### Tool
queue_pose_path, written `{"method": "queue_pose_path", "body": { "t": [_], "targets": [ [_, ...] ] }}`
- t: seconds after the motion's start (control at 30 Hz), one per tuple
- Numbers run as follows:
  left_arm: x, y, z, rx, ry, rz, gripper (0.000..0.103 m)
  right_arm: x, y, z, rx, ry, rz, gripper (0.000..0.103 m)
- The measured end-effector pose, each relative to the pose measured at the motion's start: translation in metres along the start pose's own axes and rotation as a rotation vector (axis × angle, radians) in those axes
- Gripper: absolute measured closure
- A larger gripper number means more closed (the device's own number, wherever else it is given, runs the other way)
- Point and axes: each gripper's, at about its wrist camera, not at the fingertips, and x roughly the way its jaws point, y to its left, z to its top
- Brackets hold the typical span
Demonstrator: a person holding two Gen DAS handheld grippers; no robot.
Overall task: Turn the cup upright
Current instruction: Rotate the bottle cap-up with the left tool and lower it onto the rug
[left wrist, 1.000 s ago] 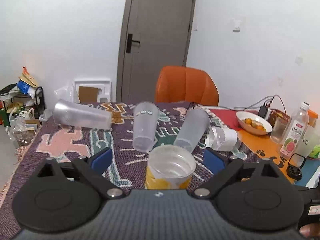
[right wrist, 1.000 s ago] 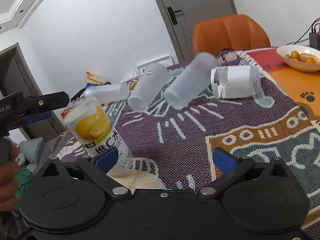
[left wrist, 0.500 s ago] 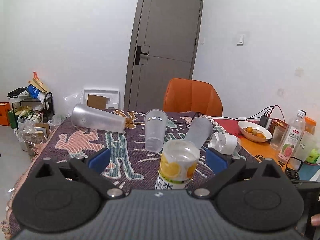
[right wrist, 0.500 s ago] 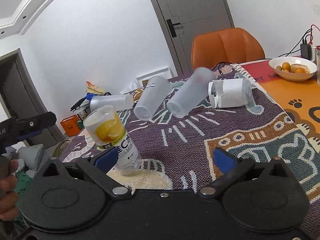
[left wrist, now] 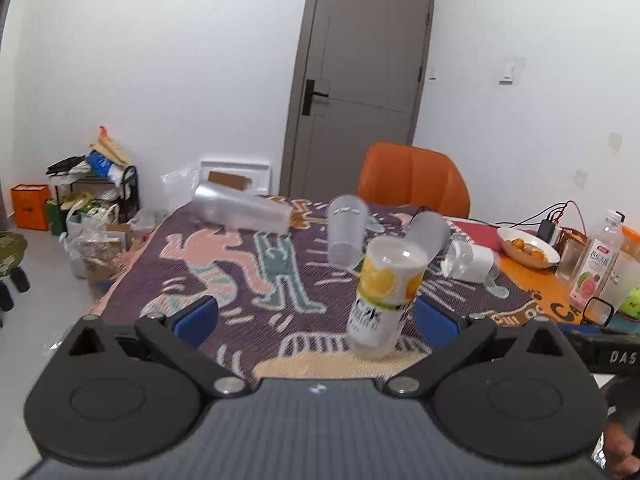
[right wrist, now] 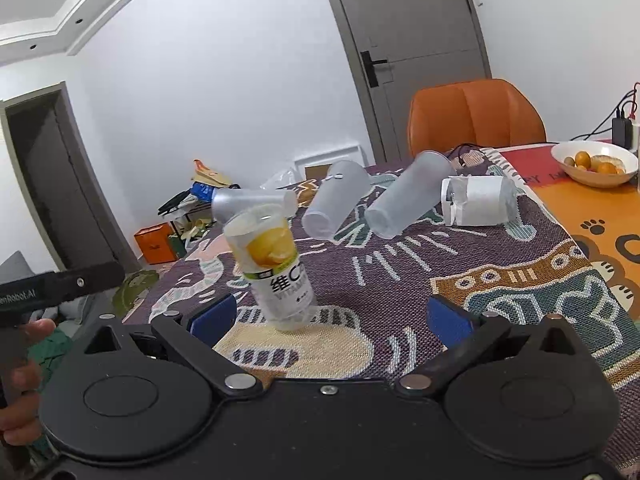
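A clear cup with a yellow lemon label (left wrist: 384, 296) stands upright on the patterned cloth, mouth up; it also shows in the right wrist view (right wrist: 274, 268). My left gripper (left wrist: 316, 320) is open and empty, with the cup just inside its right finger. My right gripper (right wrist: 328, 316) is open and empty, with the cup close to its left finger. Several frosted cups lie on their sides farther back: one at far left (left wrist: 242, 208), one in the middle (left wrist: 346, 230), one to its right (left wrist: 428, 234).
A white-wrapped cup (left wrist: 470, 262) lies on its side at right. A bowl of oranges (left wrist: 526, 246), a drink bottle (left wrist: 596, 264) and cables stand at the far right. An orange chair (left wrist: 412, 178) is behind the table. The table's left edge (left wrist: 132, 264) drops to the floor.
My left gripper has pulled back and up from the lemon cup, which now stands free on the cloth. My right gripper has also drawn back slightly.
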Motion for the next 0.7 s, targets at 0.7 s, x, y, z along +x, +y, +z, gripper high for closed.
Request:
{"method": "queue_pose_path", "body": {
  "t": [0.7],
  "targets": [
    [-0.045,0.018,-0.008,0.024,0.028,0.057,0.000,-0.030,0.038,-0.001,-0.102,-0.014,0.039,0.000]
  ]
}}
